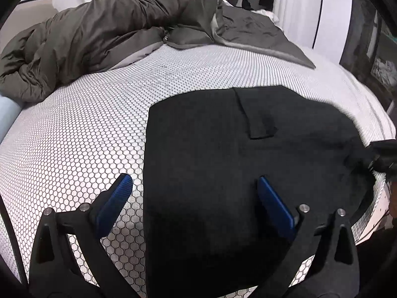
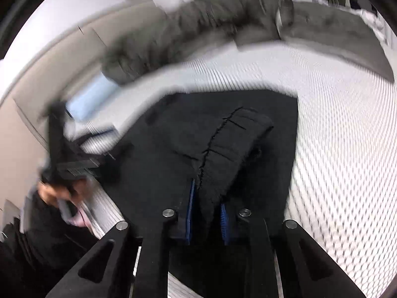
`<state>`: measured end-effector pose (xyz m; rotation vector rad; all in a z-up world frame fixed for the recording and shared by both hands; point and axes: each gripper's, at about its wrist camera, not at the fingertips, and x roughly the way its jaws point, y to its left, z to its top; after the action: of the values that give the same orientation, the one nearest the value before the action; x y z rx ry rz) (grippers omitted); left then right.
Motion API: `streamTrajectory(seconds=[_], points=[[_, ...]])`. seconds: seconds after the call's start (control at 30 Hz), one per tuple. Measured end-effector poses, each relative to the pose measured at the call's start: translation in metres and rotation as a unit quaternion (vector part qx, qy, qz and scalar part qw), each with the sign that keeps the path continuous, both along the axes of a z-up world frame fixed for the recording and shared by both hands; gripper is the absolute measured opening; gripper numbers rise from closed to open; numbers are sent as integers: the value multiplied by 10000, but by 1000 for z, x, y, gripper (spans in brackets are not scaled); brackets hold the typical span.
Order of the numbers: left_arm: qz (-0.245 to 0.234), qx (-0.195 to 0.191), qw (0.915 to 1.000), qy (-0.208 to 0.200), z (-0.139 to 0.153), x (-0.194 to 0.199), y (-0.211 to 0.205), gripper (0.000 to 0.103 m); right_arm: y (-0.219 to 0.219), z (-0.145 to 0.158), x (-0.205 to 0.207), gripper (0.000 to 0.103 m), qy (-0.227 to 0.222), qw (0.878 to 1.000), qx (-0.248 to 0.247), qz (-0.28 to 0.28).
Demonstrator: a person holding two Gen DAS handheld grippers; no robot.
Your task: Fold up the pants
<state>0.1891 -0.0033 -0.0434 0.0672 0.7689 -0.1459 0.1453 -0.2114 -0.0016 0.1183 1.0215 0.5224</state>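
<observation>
Black pants point(image 1: 223, 149) lie flat on a white honeycomb-patterned mattress point(image 1: 86, 136). My left gripper point(image 1: 194, 181) is open and straddles the pants' left edge: one blue pad over the mattress, the other over the black cloth. At the right border of the left wrist view my right gripper point(image 1: 382, 156) is a dark blur at the pants' far edge. In the blurred right wrist view the right gripper point(image 2: 207, 193) is shut on a raised, bunched fold of the pants point(image 2: 161, 161), with its blue pads pressed on either side. The left gripper point(image 2: 64, 154) appears at the left there, held by a hand point(image 2: 49, 191).
A rumpled olive-grey duvet point(image 1: 111, 32) lies across the far part of the bed. A grey sheet point(image 1: 253, 32) lies at the far right. A pale blue object point(image 2: 91, 96) sits by the bed's side. White curtains point(image 1: 297, 7) and dark furniture point(image 1: 367, 37) stand beyond.
</observation>
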Motion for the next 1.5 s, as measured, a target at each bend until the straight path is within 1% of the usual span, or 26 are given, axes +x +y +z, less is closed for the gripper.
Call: streamTrajectory(seconds=[0.03,0.07,0.1,0.13,0.2,0.27,0.3,0.33,0.43,0.5,0.6,0.7,0.77,0.8,0.87,0.9,0.93,0.97,1.03,1.1,1.27,1.37,1.4,1.43,1.47,1.5], points=[[-20,44,10000,47,-1,-1,-2,100,3,-10,1,26,128,9998,-139,40],[-28,89,9999,90,-3,-2,-4,100,0,-14,1,28,175,9997,-150,4],[-31,118,9999,99,-3,-4,-5,100,-1,-14,1,31,186,9998,-109,-9],[-22,141,9999,70,-2,-5,-6,100,0,-10,0,38,136,9998,-138,-7],[-51,154,9999,6,2,-9,-9,100,-2,0,-5,47,-6,9998,-187,-79],[-60,204,9997,-69,4,-14,-13,100,-4,8,-10,47,-139,9999,-22,-32],[-35,325,9994,-146,5,-17,-18,100,-2,10,-13,45,-187,9998,9,38],[-33,446,9987,-241,6,-20,-25,100,-2,10,-14,37,-191,9998,-34,58],[-287,615,9968,-426,8,-29,-44,100,3,6,-8,22,-111,9998,-142,4],[-454,708,9950,-532,8,-36,-57,100,7,13,-8,16,-213,9998,-42,41],[-684,752,9930,-604,9,-44,-76,100,3,25,-16,14,-367,9990,155,194],[-958,672,9914,-582,9,-51,-94,100,5,26,-28,14,-365,9986,178,339],[-1183,535,9904,-465,7,-54,-106,100,1,18,-36,14,-292,9989,62,366],[-1285,436,9900,-396,6,-56,-112,100,-1,10,-36,14,-178,9992,-27,370],[-1530,253,9876,-257,4,-59,-123,100,-7,1,-26,15,-18,9995,60,311],[-1601,216,9866,-244,3,-59,-129,100,-9,2,-25,18,-19,9994,158,310],[-1610,215,9864,-252,1,-60,-133,100,-12,4,-24,24,-29,9993,235,281],[-1605,221,9865,-229,-1,-59,-139,100,-17,8,-28,28,-60,9992,333,221],[-1549,253,9876,-93,-9,-55,-146,100,-25,15,-28,42,-167,9984,532,15],[-1520,297,9879,-1,-18,-54,-151,101,-30,14,-22,47,-135,9970,742,-174],[-1544,379,9872,97,-27,-56,-155,101,-22,-9,12,47,310,9939,895,-559],[-1547,390,9871,134,-29,-51,-152,101,-18,-20,39,47,564,9877,1209,-813],[-1546,379,9872,135,-29,-50,-151,101,-19,-23,47,46,626,9839,1387,-939],[-1538,374,9873,126,-30,-49,-151,101,-19,-25,54,41,696,9806,1499,-1056],[-1520,369,9876,102,-30,-48,-150,101,-17,-24,57,40,677,9803,1481,-1121],[-1498,356,9880,95,-31,-47,-149,101,-12,-17,57,39,524,9823,1400,-1132]])
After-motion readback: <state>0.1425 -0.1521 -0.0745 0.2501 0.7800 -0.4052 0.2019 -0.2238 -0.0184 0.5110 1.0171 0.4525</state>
